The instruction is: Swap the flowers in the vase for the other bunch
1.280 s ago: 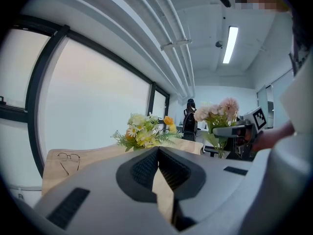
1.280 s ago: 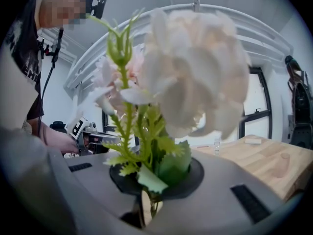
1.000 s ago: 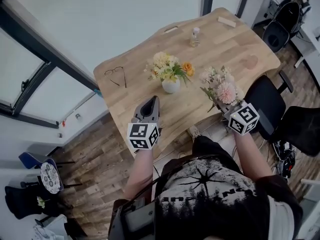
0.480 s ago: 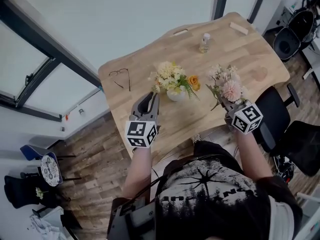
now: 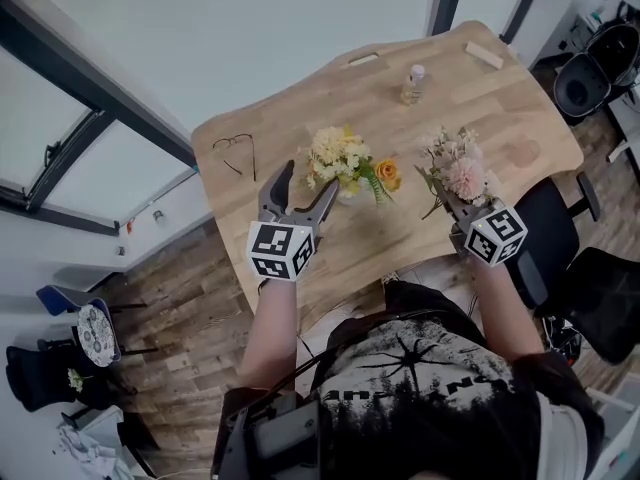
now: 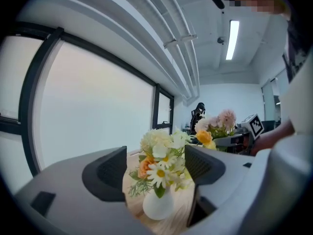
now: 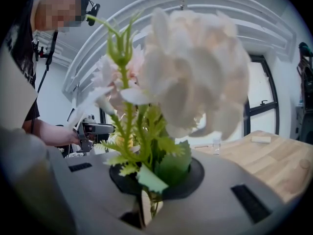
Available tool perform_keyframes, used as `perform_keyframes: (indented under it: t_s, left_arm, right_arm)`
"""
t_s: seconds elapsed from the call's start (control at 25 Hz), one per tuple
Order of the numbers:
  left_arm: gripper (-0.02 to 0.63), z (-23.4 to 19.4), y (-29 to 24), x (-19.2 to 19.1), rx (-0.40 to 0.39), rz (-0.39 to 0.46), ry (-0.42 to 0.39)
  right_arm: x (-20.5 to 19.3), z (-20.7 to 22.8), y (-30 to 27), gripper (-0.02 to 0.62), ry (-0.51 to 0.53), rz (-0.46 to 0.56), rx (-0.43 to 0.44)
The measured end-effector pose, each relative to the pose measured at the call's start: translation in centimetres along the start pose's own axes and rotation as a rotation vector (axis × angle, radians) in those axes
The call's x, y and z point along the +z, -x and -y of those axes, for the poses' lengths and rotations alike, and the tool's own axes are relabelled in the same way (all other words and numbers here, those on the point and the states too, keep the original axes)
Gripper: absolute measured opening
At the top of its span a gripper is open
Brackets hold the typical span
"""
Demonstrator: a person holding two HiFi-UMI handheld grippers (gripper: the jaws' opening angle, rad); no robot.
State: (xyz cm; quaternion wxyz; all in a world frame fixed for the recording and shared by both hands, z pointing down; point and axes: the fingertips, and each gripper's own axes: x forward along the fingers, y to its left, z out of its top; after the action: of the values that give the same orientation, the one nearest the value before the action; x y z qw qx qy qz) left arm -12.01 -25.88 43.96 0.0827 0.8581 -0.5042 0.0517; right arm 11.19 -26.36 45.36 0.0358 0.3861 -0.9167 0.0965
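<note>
Yellow-and-white flowers (image 5: 340, 153) stood in the small white vase (image 6: 157, 205) near the middle of the pale wooden bench (image 5: 500, 108), toward its near edge. On my left gripper (image 5: 306, 183) the fingers had just been opening, empty, aimed at that bunch to pull it out. My right gripper (image 5: 452, 206) had its fingers clamped on the stems of the pink-and-white bunch (image 5: 455, 163), held clear over bare wood toward the right edge.
</note>
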Motion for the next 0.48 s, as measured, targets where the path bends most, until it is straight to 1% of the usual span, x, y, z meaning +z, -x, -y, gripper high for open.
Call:
perform_keyframes:
  t_s: [0.16, 0.36, 0.48]
  left_arm:
    - [0.374, 0.6, -1.5, -0.3, -0.044, -0.015, 0.031]
    - [0.377, 0.6, -2.8, -0.7, -0.044, -0.029, 0.012]
    - [0.377, 0.7, -3.3, -0.8, -0.052, -0.026, 0.028]
  right_arm:
    - [-0.3, 0.4, -0.3, 0.039, 0.002, -0.013, 0.003]
    - [-0.2, 0.6, -0.7, 0.040, -0.013, -0.011, 0.010]
    - [-0.5, 0.6, -0.9, 0.039, -0.017, -0.006, 0.027]
